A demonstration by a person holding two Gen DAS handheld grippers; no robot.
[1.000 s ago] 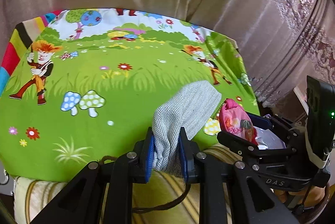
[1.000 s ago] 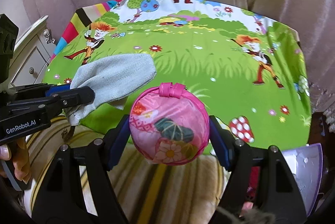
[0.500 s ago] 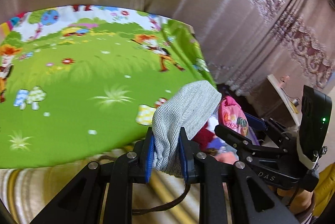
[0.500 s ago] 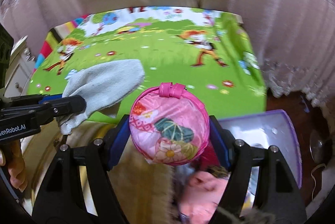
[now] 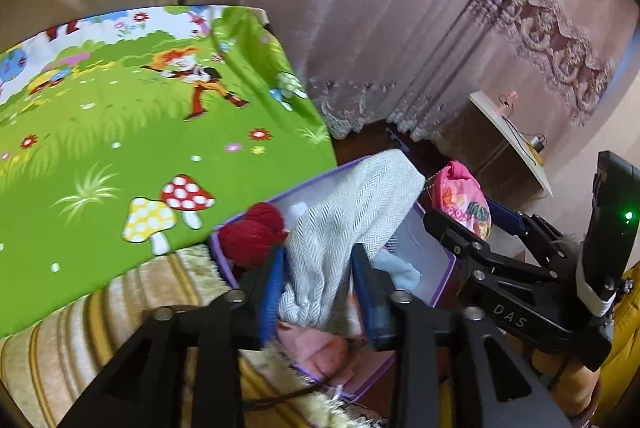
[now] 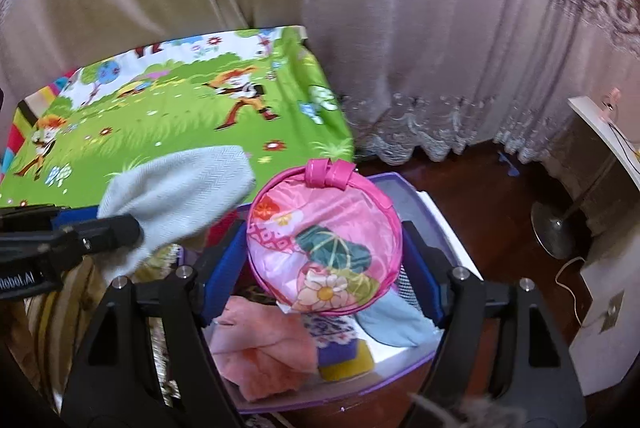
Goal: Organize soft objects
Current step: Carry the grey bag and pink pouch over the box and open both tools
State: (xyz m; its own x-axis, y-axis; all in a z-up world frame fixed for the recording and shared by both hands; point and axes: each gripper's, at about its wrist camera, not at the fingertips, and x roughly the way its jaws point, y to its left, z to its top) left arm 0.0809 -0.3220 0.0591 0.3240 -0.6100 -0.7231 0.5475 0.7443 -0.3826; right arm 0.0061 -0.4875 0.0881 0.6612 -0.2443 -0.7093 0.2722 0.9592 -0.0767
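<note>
My left gripper (image 5: 318,252) hovers over a purple bin (image 5: 440,284). Its jaws are opening, and a grey herringbone pouch (image 5: 352,204) stands loose between them, with a gap at the right pad. My right gripper (image 6: 324,228) holds a round pink flowered pouch (image 6: 324,240) over the same bin (image 6: 438,216). Those jaws are easing open slightly, but both blue pads still press the pouch. The grey pouch (image 6: 180,184) and the left gripper (image 6: 120,228) appear at the left of the right wrist view. In the bin lie a pink cloth (image 6: 260,352), a pale blue cloth (image 6: 392,320) and a red woolly thing (image 5: 252,236).
The green cartoon sheet (image 5: 120,148) covers a bed to the left of the bin, with a striped beige edge (image 5: 80,308) below it. Curtains (image 6: 400,48) hang behind. On the dark wood floor at the right are a round metal stand base (image 6: 556,224) and a white-topped side table (image 6: 600,124).
Both grippers swung right, from above the green sheet to above the purple bin. The left jaws widened around the grey pouch. The pink pouch stayed in the right jaws.
</note>
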